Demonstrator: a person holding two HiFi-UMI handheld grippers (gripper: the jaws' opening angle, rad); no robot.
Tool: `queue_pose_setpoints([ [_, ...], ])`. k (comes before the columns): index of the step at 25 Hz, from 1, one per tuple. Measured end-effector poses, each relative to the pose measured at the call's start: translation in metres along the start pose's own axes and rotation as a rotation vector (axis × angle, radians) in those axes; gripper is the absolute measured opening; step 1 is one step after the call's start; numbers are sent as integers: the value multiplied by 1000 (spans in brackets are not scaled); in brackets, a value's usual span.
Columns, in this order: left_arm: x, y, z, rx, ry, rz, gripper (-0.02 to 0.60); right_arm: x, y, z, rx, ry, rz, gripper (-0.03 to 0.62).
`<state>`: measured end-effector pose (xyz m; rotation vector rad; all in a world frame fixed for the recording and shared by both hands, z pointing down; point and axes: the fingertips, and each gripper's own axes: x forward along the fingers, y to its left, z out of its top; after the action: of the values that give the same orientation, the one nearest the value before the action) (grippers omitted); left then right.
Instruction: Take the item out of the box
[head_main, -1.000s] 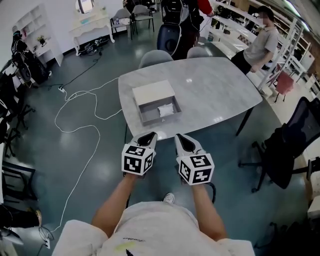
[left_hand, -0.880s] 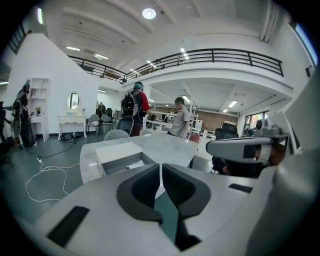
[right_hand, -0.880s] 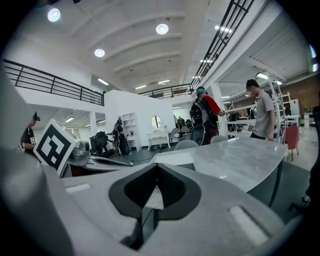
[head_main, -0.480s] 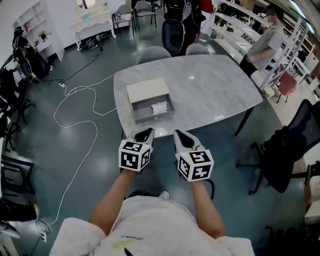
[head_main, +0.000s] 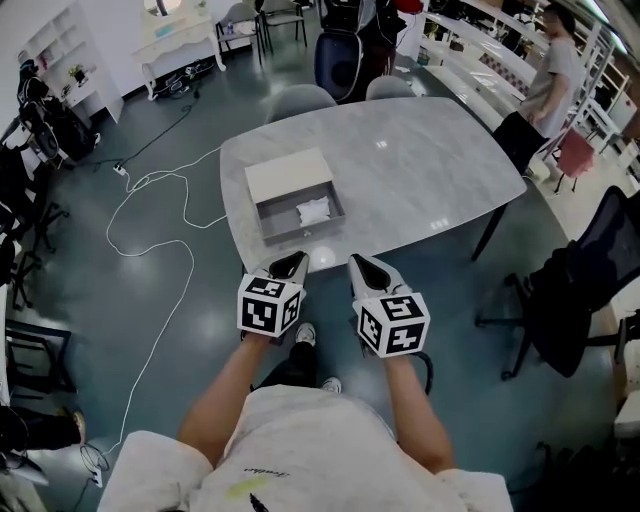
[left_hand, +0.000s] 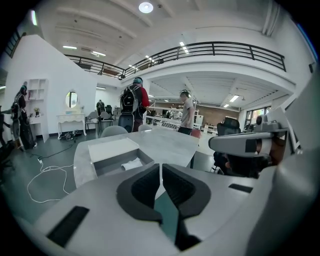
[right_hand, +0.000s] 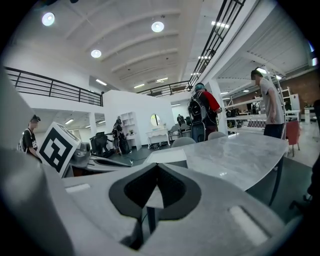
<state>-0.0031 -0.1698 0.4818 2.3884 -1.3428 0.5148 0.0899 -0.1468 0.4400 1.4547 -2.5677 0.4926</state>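
A grey open box (head_main: 293, 195) lies on the near left part of the marble table (head_main: 420, 170); its pale lid half sits on the far side. A white item (head_main: 313, 211) rests in the open tray. In the left gripper view the box (left_hand: 116, 155) and the white item (left_hand: 132, 164) lie ahead, slightly left. Both grippers hang off the table's near edge, short of the box. My left gripper (head_main: 292, 262) is shut and holds nothing. My right gripper (head_main: 360, 264) is also shut and holds nothing. The right gripper view shows the box (right_hand: 166, 156) just beyond its jaws.
Two grey chairs (head_main: 300, 100) stand at the table's far side. A black office chair (head_main: 585, 290) is at the right. A white cable (head_main: 150, 230) loops over the floor at left. One person (head_main: 555, 70) stands at the back right; others stand beyond the table.
The table and box have shifted slightly left and up in the head view. The person at the back right has moved away. Both grippers stay shut, side by side.
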Motion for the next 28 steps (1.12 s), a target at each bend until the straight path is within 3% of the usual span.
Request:
queue_pose_setpoints([
  [13,69,37,7,73,126,-74,21,56,-32,11,5,31,-25,5],
  [28,140,64,1,216,294,-238,23,117,-63,17,30,71,-59,5],
])
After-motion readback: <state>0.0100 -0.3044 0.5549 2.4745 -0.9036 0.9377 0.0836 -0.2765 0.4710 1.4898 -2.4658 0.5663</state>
